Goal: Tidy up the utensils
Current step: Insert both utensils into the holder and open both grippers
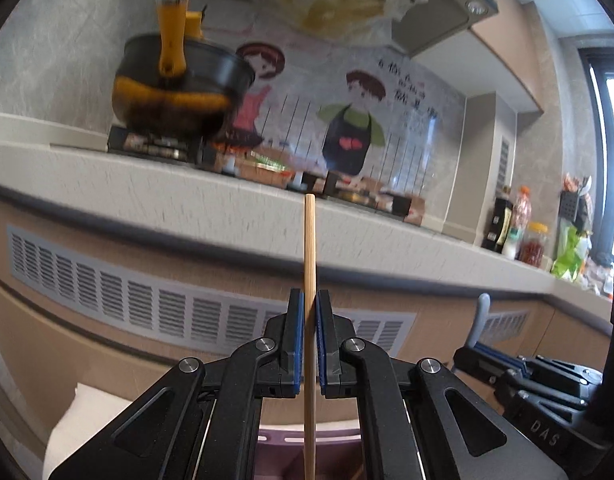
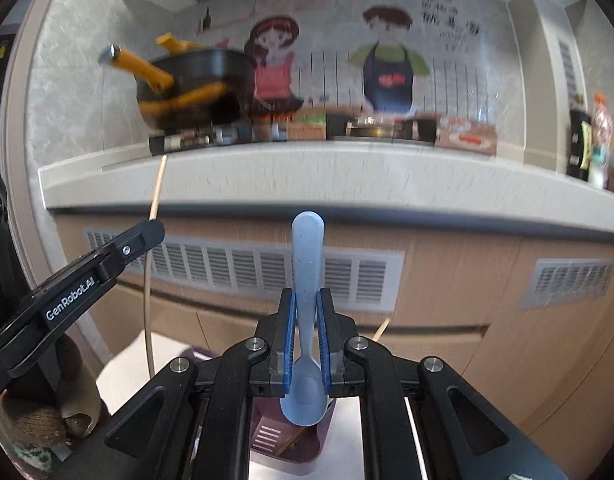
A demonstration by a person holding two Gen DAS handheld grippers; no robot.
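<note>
Mid-sort: left gripper [image 1: 310, 344] is clamped on a chopstick [image 1: 309, 248], right gripper [image 2: 306, 344] is pinching a blue spoon [image 2: 307, 280]. Next, I'd guess, lower both into the purple holder [image 2: 285, 446] at 6 o'clock.

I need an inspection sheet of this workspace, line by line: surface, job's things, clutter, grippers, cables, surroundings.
Surface: pale countertop ahead, blurred.
Job's things: wooden chopstick upright in the left gripper; blue spoon, handle up, in the right gripper; purple utensil holder below, a second stick in it.
Clutter: black-and-yellow pot on the stove; bottles at the counter's far right.
Grippers: both shut on their utensils.
Cables: nothing seen.
Surroundings: cartoon wall poster, cabinet vent grille.
</note>
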